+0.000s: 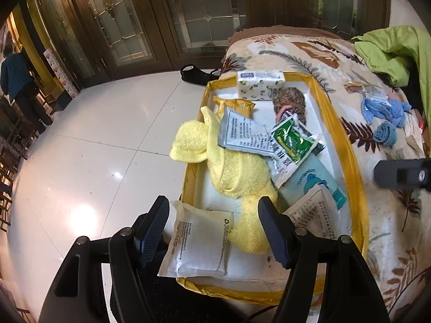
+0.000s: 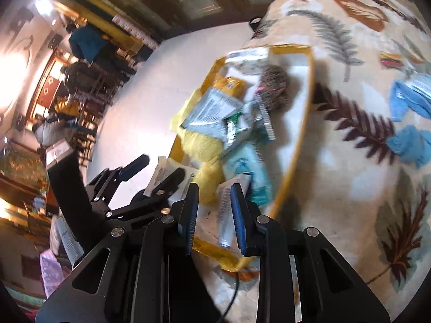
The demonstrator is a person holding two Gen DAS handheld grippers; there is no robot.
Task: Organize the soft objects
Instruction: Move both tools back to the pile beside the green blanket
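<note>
Yellow-rimmed tray [image 1: 347, 123] crowded, white pouch [image 1: 199, 242] overhanging its near edge, left gripper [image 1: 212, 223] fingers apart, right gripper [image 2: 215, 215] narrowly apart.

The floor [image 1: 94, 140] is shiny white tile with bright spots of light. Dark wooden doors [image 1: 150, 18] with patterned glass stand at the far side. A person in a dark jacket [image 1: 16, 80] stands far left.

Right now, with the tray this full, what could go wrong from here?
1. The white pouch lies across the yellow-edged tray's near-left rim, over the floor; a nudge could drop it.
2. The yellow towel droops over the left rim and might slide out.
3. The blue cloths on the blanket remain outside the tray, easily forgotten.
</note>
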